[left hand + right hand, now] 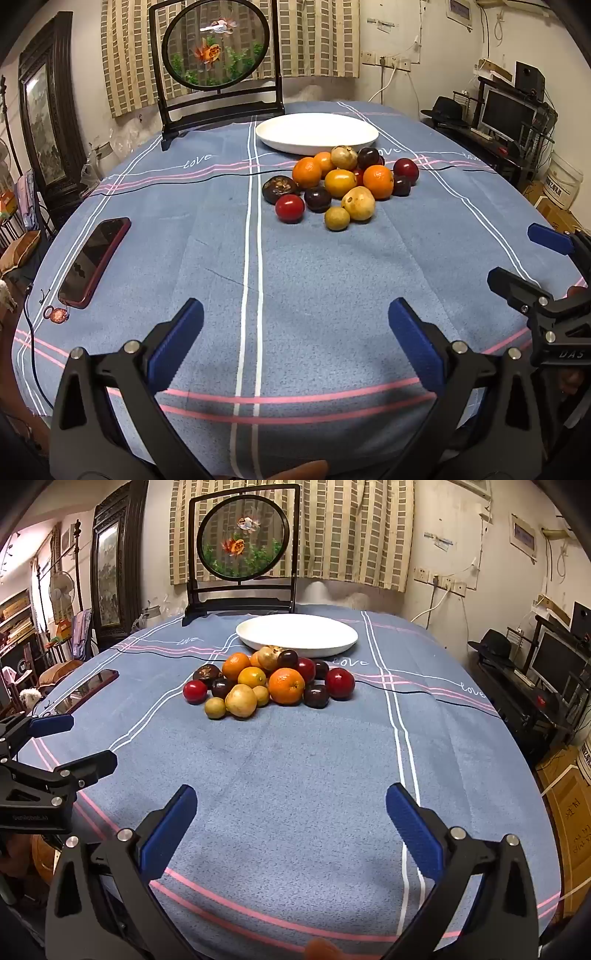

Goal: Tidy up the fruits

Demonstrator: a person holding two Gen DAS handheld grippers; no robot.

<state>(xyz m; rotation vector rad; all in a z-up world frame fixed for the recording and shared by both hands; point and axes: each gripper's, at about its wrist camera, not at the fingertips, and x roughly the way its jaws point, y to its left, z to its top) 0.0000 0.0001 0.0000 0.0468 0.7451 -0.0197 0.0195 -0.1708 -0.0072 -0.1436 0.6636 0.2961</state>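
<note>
Hovering over bare tablecloth (pixel 314 280), left gripper (pixel 295 343) and right gripper (pixel 291 819) both spread wide and empty, fruits (pixel 340 182) piled well ahead, touching plate (pixel 280 127) behind

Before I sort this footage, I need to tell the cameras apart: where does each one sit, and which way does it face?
Left wrist: on the left tongs, looking down across the table at the fruit pile and plate; its open blue pads frame the view, right tongs at the right edge.
Right wrist: on the right tongs, same heading; open pads, left tongs at the left edge.
Shared: fruit pile, plate, phone, goldfish screen.
</note>
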